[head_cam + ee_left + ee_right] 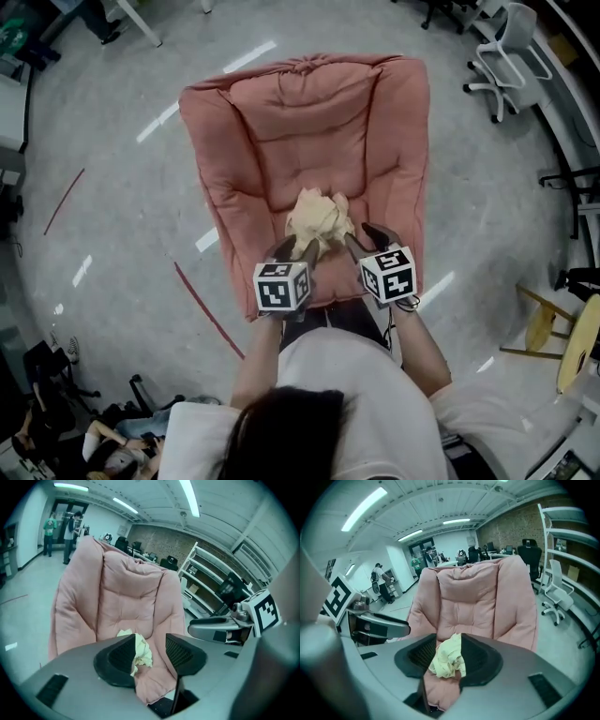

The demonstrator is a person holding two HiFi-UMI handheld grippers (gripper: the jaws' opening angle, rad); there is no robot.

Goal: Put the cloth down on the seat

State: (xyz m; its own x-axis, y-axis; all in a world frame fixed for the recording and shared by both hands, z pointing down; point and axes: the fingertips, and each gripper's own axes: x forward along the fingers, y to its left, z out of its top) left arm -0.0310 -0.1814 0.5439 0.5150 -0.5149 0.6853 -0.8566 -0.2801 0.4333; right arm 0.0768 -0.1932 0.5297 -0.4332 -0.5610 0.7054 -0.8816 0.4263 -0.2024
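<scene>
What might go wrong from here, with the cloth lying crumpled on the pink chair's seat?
1. The cloth sits as a loose crumpled heap toward the front of the seat, so it could slip forward off the soft cushion.
2. The open right tongs line up with the cloth; dipping or closing them might snag and lift it.

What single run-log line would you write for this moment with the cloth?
cloth: crumpled on seat | left gripper: open, empty | right gripper: open, empty | step: cloth appears put down
</scene>
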